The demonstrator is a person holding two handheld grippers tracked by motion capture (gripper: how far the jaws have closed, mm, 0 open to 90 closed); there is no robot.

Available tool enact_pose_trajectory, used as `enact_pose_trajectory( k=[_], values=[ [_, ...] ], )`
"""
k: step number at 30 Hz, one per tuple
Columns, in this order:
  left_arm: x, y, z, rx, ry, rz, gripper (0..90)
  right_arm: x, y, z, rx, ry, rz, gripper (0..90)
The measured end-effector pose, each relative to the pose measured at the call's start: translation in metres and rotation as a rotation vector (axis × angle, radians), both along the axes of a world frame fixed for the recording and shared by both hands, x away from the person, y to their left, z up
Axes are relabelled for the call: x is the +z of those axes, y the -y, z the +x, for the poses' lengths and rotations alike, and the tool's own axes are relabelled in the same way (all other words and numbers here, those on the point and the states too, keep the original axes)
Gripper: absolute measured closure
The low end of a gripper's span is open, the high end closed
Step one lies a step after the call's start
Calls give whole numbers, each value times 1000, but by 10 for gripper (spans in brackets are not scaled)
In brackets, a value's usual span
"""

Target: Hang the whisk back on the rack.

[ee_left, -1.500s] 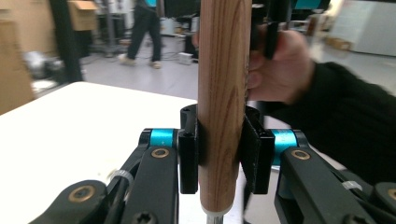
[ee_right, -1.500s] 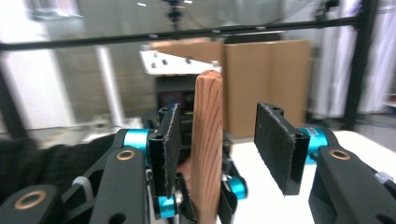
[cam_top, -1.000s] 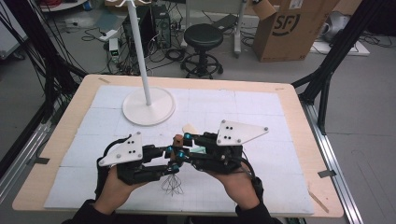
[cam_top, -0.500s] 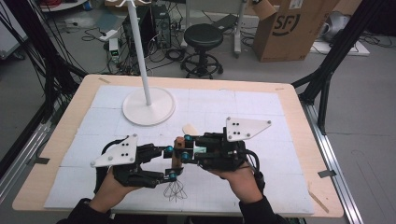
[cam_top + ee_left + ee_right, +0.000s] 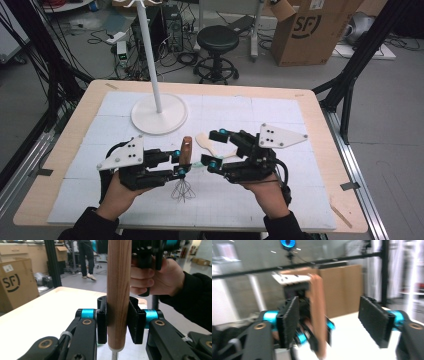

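A whisk with a wooden handle (image 5: 186,149) stands upright, its wire loops (image 5: 183,190) down on the white mat. My left gripper (image 5: 179,162) is shut on the handle; its jaws have just been closing, and in the left gripper view the pads (image 5: 134,322) press both sides of the handle (image 5: 119,290). My right gripper (image 5: 216,149) is just right of the handle. Its jaws have just been opening and stand wide apart. In the blurred right gripper view the handle (image 5: 318,315) shows ahead of the right gripper (image 5: 334,320), near the left pad (image 5: 291,321), untouched.
A pale wooden spoon (image 5: 209,142) lies on the mat under the right gripper. A white stand with a round base (image 5: 159,114) and a tall pole rises at the back left. The wooden table edge (image 5: 320,125) borders the mat. A stool and a cardboard box stand beyond.
The right gripper's jaws have opened off the whisk handle and the hand has drawn slightly to the right. The left gripper keeps its hold on the handle.
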State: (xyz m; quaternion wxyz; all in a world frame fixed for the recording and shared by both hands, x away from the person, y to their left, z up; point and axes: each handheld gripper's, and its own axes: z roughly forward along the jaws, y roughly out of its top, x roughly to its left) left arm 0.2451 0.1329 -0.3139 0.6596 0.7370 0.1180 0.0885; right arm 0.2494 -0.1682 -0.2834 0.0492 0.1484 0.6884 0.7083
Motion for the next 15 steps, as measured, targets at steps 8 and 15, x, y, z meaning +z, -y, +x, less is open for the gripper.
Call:
enact_pose_trajectory(
  k=[8,15],
  values=[
    [9,-15,29,84,-30,-32,725,-24,33,-4,-234,15,-130,195],
    [32,-39,61,145,-43,-56,725,-43,61,-4,-369,-10,-163,179]
  ],
)
